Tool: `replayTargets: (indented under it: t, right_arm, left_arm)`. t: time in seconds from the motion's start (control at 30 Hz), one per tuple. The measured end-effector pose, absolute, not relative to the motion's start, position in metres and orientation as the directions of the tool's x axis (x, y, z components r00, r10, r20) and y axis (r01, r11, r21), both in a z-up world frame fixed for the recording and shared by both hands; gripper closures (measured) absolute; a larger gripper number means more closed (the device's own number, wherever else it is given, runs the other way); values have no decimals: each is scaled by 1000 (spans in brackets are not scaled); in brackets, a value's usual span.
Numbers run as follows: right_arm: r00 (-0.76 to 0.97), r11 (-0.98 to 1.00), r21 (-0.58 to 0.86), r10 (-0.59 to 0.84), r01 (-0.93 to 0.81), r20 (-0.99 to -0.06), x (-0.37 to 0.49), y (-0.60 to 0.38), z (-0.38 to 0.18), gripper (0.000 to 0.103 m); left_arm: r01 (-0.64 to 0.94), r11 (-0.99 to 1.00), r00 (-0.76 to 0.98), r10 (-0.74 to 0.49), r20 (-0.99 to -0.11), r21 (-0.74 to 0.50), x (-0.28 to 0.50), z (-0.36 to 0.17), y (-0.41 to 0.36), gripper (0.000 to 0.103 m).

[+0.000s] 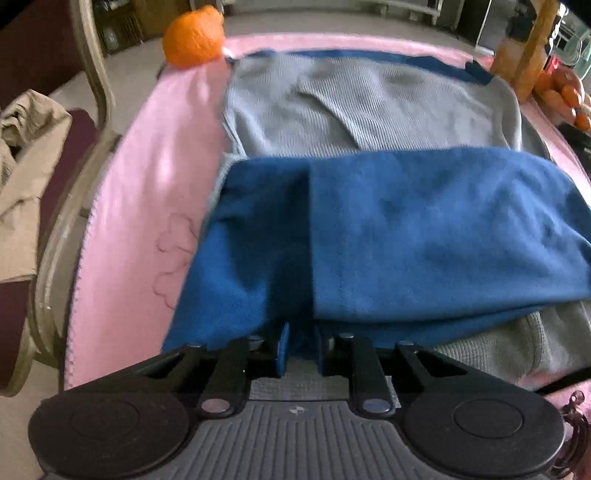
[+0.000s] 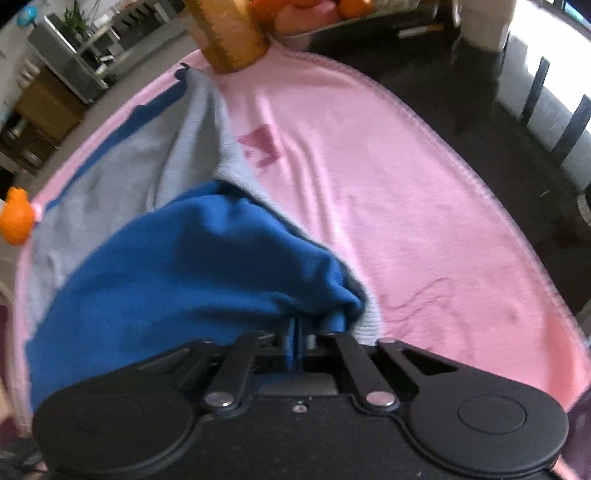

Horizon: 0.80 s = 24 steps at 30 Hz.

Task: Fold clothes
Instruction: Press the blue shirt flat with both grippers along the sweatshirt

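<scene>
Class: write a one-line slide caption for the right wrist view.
Right gripper pinches the blue garment over the pink blanket.

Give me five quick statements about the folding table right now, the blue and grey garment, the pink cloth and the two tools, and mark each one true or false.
1. The blue and grey garment lies on a pink cloth. True.
2. The right tool stands wide open with nothing between its fingers. False: it is shut on blue fabric of the garment.
3. An orange fruit sits at a far corner of the pink cloth. True.
4. The left tool has blue fabric between its fingers. True.
5. The garment is already folded into a small neat square. False: only a blue part is turned over the grey; the rest lies spread out.
</scene>
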State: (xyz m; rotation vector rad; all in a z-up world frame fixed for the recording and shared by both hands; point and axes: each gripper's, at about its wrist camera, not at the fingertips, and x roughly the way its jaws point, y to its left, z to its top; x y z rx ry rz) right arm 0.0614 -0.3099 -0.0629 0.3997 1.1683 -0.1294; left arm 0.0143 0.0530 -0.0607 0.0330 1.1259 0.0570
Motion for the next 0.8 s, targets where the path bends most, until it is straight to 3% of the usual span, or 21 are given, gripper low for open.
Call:
replayTargets:
  t: [0.07,0.2,0.23,0.37,0.43,0.5,0.67,0.77,0.8]
  right_arm:
    - [407,931,214,80,294,-910,58,-308,-58,102]
    - [514,915,303,131,267,-848,42,-315,-39,75]
    - [554,901,360,176,242,-813,41,-317,-34,74]
    - [656,827,534,305,178,-691,45,-321,-19,76]
    - [657,791,585,346,179,-670,63,-318,-21,95]
    - [646,751,631,386,196,-659,82,-314,-29,95]
    - [538,593,740,531,316,-655,131,-311,-80,94]
    - [428,648,664,515,372,-743,147,-308,-104,94]
    - [421,683,630,481,371,-769,149,-309,-106,103]
  left_arm:
    - [-9,997,462,72,-884,77,6,-52,53,84]
    - [60,998,595,-46,-803,-13,-9,-20,58,84]
    - [71,996,618,-80,-782,-46,-10,-14,60,84]
    - [60,990,650,-139,-747,-131,13,-9,60,84]
    - [37,989,635,-136,-760,-147,32,-12,58,86]
    - [17,988,608,-134,-783,-155,52,-18,57,90]
    - [-60,997,473,-17,-881,-52,81,-63,60,95]
    - [-74,997,464,21,-886,-15,83,-69,65,93]
    - [-80,997,464,18,-886,-22,83,-69,67,92]
